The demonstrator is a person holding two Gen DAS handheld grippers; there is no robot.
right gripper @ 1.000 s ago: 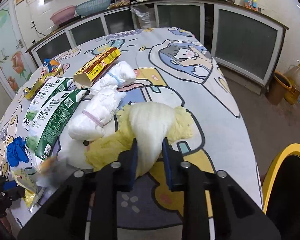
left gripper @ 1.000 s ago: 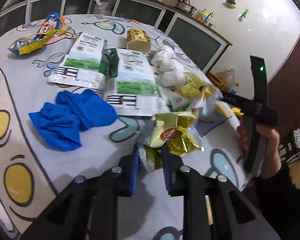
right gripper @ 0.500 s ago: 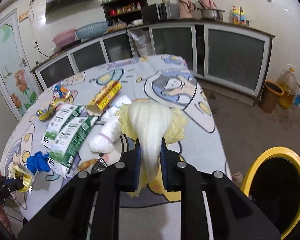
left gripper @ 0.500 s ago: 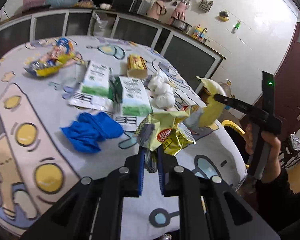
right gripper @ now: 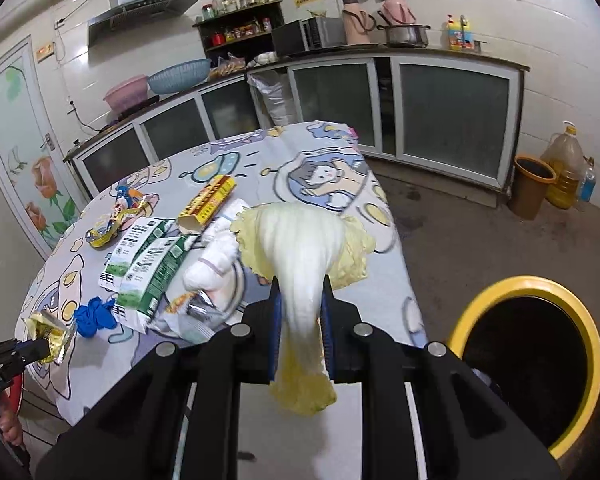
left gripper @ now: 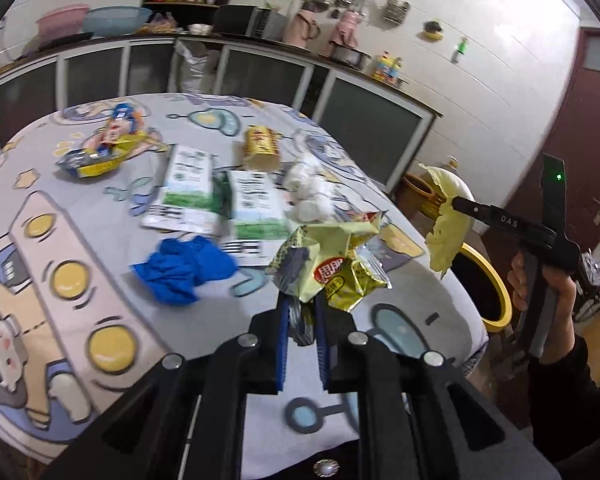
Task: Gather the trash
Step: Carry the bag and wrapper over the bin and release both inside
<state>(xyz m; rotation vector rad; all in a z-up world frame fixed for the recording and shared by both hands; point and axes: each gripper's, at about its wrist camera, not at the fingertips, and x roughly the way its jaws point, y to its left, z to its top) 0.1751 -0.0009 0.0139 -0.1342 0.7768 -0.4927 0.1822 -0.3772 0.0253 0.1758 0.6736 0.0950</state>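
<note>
My left gripper (left gripper: 302,308) is shut on a crumpled yellow snack wrapper (left gripper: 328,264) and holds it above the table. My right gripper (right gripper: 300,292) is shut on a pale cabbage leaf (right gripper: 300,248) and holds it in the air near the table's edge; the leaf also shows in the left wrist view (left gripper: 446,220). A black bin with a yellow rim (right gripper: 572,308) stands on the floor to the right, below the table.
On the cartoon-print tablecloth (left gripper: 60,248) lie two green-and-white cartons (left gripper: 188,188), a blue rag (left gripper: 180,268), a yellow box (left gripper: 260,148), white wads (left gripper: 312,192) and more snack wrappers (left gripper: 100,156). An orange bucket (right gripper: 532,188) and oil bottle stand by the cabinets.
Both grippers have risen away from the table with their loads. The wrapper and the cabbage leaf have left the cloth, and the yellow-rimmed bin has come further into the right wrist view.
</note>
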